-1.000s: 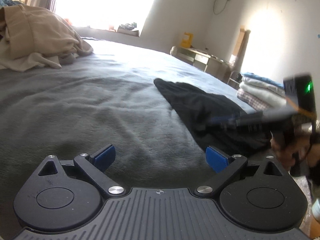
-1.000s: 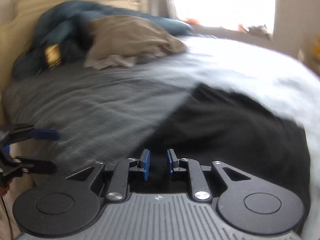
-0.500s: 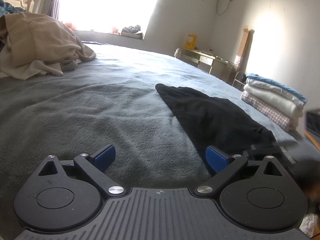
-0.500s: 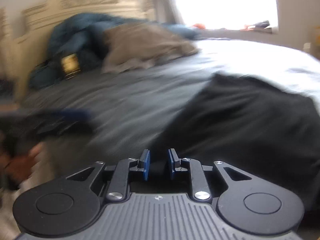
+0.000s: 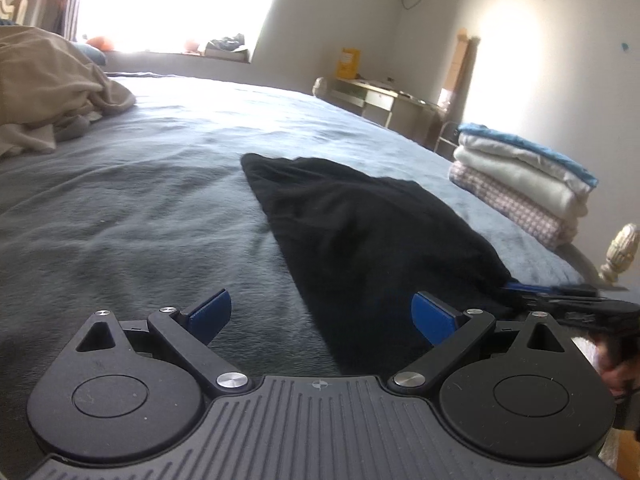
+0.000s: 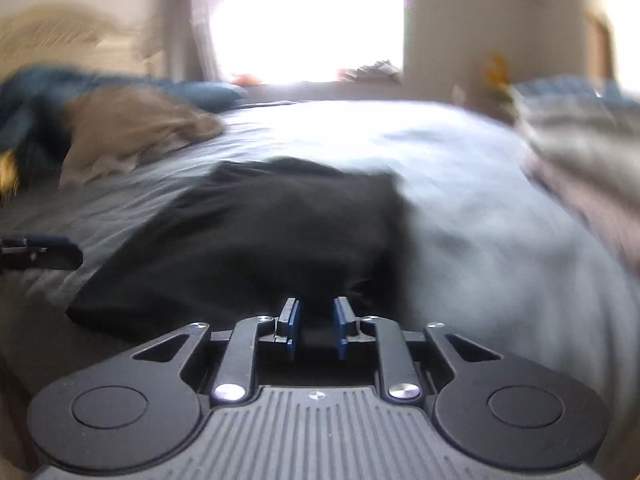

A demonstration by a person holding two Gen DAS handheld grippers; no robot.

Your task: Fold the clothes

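A black garment (image 5: pixel 360 220) lies spread on the grey bed blanket (image 5: pixel 140 200); it also fills the middle of the blurred right wrist view (image 6: pixel 260 232). My left gripper (image 5: pixel 320 308) hangs wide open just above the garment's near left edge, with nothing pressed between its pads. My right gripper (image 6: pixel 316 320) points at the garment's near edge with only a narrow gap, and its jaws are closing. Dark cloth shows in and behind that gap, but the pads do not visibly press on it. From the left wrist view, the right gripper (image 5: pixel 520 288) sits low at the garment's near right corner.
A stack of folded clothes (image 5: pixel 520 184) rests at the bed's right edge by a bedpost finial (image 5: pixel 620 256). A rumpled beige garment pile (image 5: pixel 48 92) lies at the far left near the headboard. A desk (image 5: pixel 384 100) stands beyond the bed. A hand (image 5: pixel 616 364) holds the right gripper.
The right gripper dropped from high on the right to the garment's near right corner and swung to face across it. The left gripper slid closer to the garment, still wide open.
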